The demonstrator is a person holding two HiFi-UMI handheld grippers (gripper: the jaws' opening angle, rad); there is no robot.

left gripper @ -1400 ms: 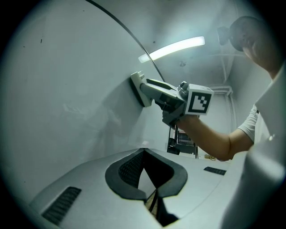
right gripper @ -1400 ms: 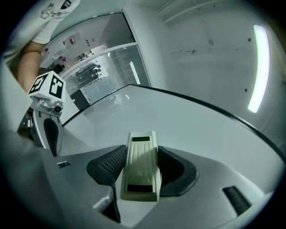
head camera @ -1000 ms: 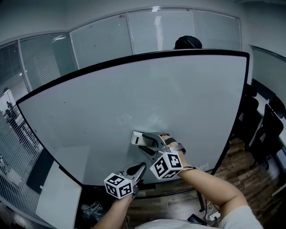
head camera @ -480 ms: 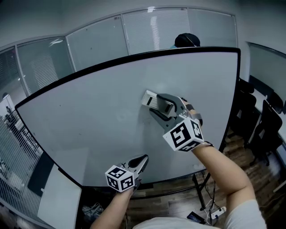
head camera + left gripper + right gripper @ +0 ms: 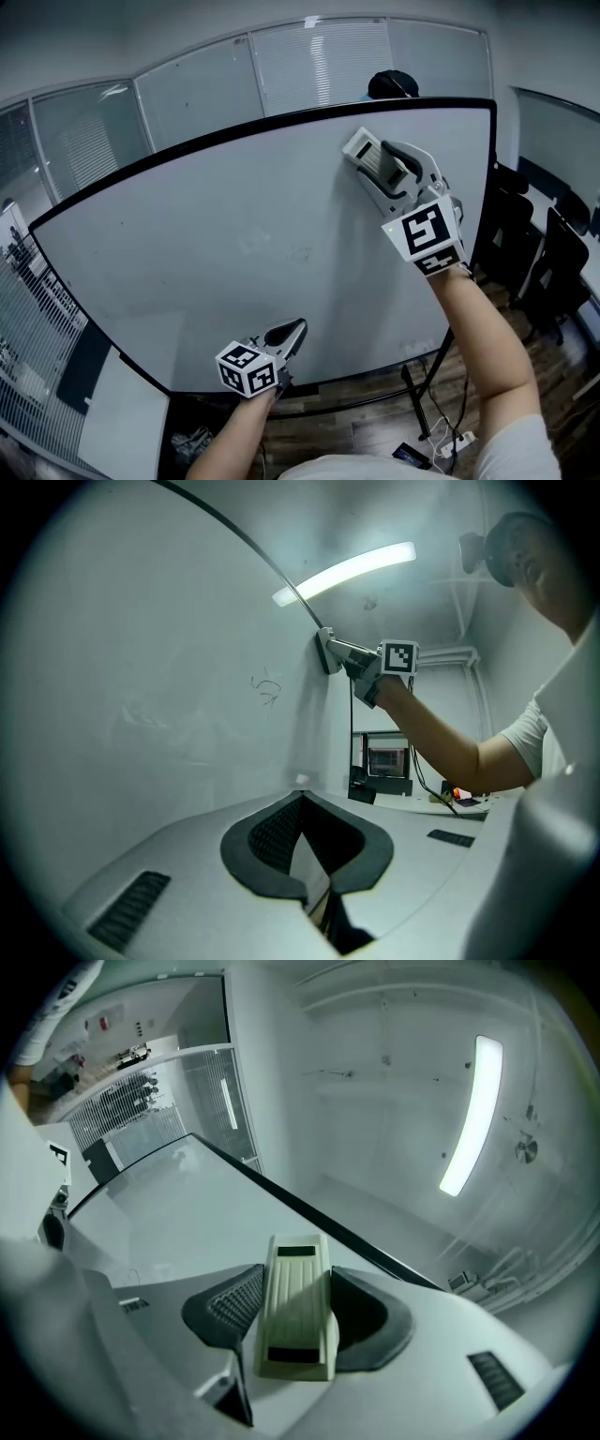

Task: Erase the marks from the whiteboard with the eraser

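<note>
The right hand-held gripper [image 5: 373,161] clamps the eraser [image 5: 362,150] flat against the whiteboard [image 5: 187,234], near its upper right corner; faint marks [image 5: 274,246] lie near the board's centre; the left hand-held gripper [image 5: 294,330], jaws together, hovers beside the lower edge.
</note>
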